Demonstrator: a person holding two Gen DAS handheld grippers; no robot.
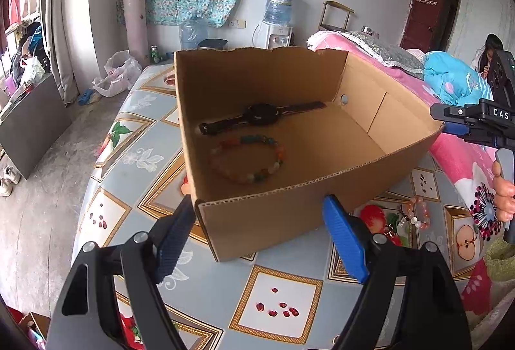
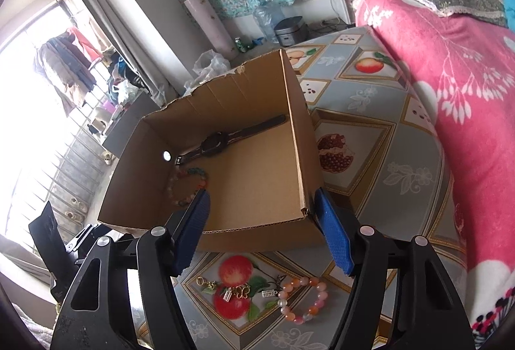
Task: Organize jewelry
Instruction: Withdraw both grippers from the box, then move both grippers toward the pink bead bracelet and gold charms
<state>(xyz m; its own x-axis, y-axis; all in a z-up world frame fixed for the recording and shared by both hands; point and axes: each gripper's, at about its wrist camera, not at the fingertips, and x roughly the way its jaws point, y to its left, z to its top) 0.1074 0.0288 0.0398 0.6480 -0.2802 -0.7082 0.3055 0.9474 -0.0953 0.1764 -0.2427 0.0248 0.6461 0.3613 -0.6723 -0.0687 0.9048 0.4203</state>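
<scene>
An open cardboard box [image 1: 289, 214] [image 2: 257, 237] stands on the fruit-patterned tablecloth. Inside it lie a black watch [image 1: 260, 115] [image 2: 215, 142] and a multicoloured bead bracelet [image 1: 251, 160] [image 2: 185, 185]. My left gripper [image 1: 257, 208] is open just in front of the box's near corner, with nothing held. My right gripper [image 2: 262, 202] is open above the box's near wall, also with nothing in it. On the cloth below it lie a pink-orange bead bracelet [image 2: 302, 298] [image 1: 418, 211] and a gold charm chain [image 2: 238, 290].
A pink floral blanket [image 2: 450, 92] is heaped along the right of the table. The table's rounded left edge [image 1: 96, 176] drops to a bare floor. A person [image 1: 489, 53] sits far right. A hand [image 1: 503, 192] holds the other device's handle.
</scene>
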